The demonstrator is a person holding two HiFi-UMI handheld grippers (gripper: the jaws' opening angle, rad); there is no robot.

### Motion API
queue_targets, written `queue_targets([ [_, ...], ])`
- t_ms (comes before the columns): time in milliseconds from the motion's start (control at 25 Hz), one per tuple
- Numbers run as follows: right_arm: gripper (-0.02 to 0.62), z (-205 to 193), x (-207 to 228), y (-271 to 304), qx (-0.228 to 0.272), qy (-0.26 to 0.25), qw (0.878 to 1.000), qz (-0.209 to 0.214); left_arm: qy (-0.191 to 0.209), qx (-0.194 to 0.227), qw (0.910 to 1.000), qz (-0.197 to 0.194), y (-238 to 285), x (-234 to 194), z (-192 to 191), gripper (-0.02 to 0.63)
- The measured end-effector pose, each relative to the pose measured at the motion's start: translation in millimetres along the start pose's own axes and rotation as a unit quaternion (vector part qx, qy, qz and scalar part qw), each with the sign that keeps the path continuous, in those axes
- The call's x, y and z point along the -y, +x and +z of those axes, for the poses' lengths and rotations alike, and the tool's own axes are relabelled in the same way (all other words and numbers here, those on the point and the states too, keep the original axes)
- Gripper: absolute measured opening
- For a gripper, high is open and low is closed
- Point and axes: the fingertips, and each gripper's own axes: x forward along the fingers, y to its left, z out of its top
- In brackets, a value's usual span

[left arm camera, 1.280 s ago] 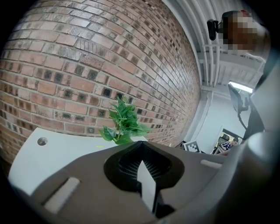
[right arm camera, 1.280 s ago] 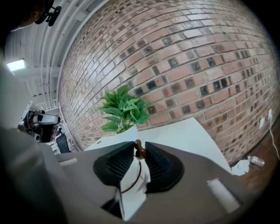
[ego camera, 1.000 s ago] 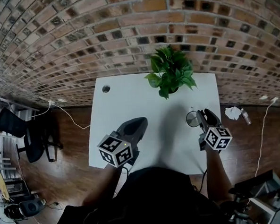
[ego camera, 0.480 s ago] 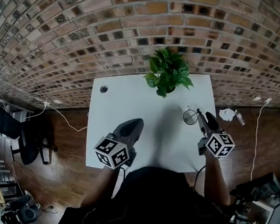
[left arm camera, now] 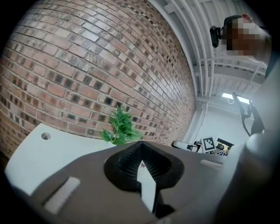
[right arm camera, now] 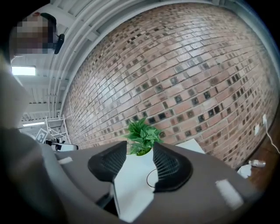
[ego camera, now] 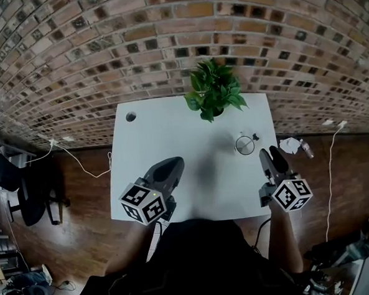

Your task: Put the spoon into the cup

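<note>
Presently the left tongs (ego camera: 172, 164) are closed, empty; the right tongs (ego camera: 269, 153) gape, holding nothing.

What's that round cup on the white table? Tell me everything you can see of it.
The cup looks like clear glass: a thin round rim, the white table showing through. It stands upright toward the table's right side, between the plant and the open right gripper, touched by neither. A tiny dark bit at its rim is too small to identify.

My left gripper (ego camera: 172, 166): dark grey shell, ribbed black pads (left arm camera: 129, 160).
My right gripper (ego camera: 271, 155): same grey build.
My marker cubes (ego camera: 142, 202): white, black square markers.
My top (ego camera: 204, 261): black.
</note>
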Motion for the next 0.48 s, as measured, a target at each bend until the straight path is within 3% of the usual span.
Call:
queue_targets([
  [320, 0.167, 18.6, -53.1, -56.2, 0.017, -0.025, 0.999, -0.017, -0.016, 0.044, 0.9986, -0.023, -32.3, 3.1, -0.4, -0.006],
  [480, 0.144, 35.1, -84.5, -90.3, 0.061, -0.003, 0.997, -0.036, -0.023, 0.036, 0.9978, -0.051, -30.7, 6.9, -13.4, -0.006],
])
